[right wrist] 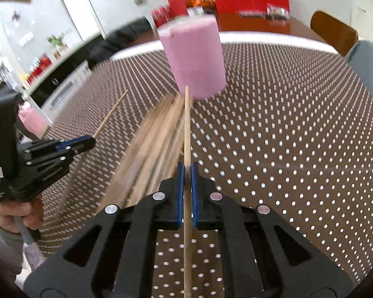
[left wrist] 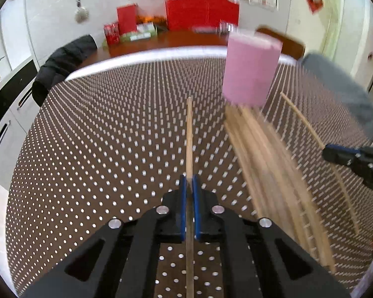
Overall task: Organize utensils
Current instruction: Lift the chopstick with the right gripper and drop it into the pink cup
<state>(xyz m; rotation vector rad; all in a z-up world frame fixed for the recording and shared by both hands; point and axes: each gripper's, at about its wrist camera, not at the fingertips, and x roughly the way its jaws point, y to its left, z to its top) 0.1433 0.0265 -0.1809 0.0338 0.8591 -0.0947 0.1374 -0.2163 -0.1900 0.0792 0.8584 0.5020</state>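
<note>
Chopsticks: two are held, one in each gripper, and a loose bundle [left wrist: 258,164] lies on the table; its sticks are too blurred to count. Holders: one, a pink cylinder [left wrist: 251,70], standing upright on the table at the far end of the bundle. Grippers: two, both black with blue pads.

Left gripper [left wrist: 192,181]: jaws clenched on a single chopstick [left wrist: 189,134]. The stick runs straight out between the blue pads, its far end pointing toward the back of the table, its near end passing back under the gripper body. It sits left of the bundle and apart from it.

Right gripper [right wrist: 187,168]: jaws likewise clamped on a single chopstick [right wrist: 186,129]. Its tip points at the base of the pink cylinder; contact cannot be judged through the blur. The bundle lies just left of it in this view.

Appearance of the sticks: pale, plain wood, thin, straight, slightly tapered, no visible markings. Those in the bundle lie roughly parallel, fanned a little.

Table [right wrist: 286,124]: brown cloth with a regular grid of small white dots. A person's hand [right wrist: 12,213] grips the left tool's handle, seen from the right wrist camera.
</note>
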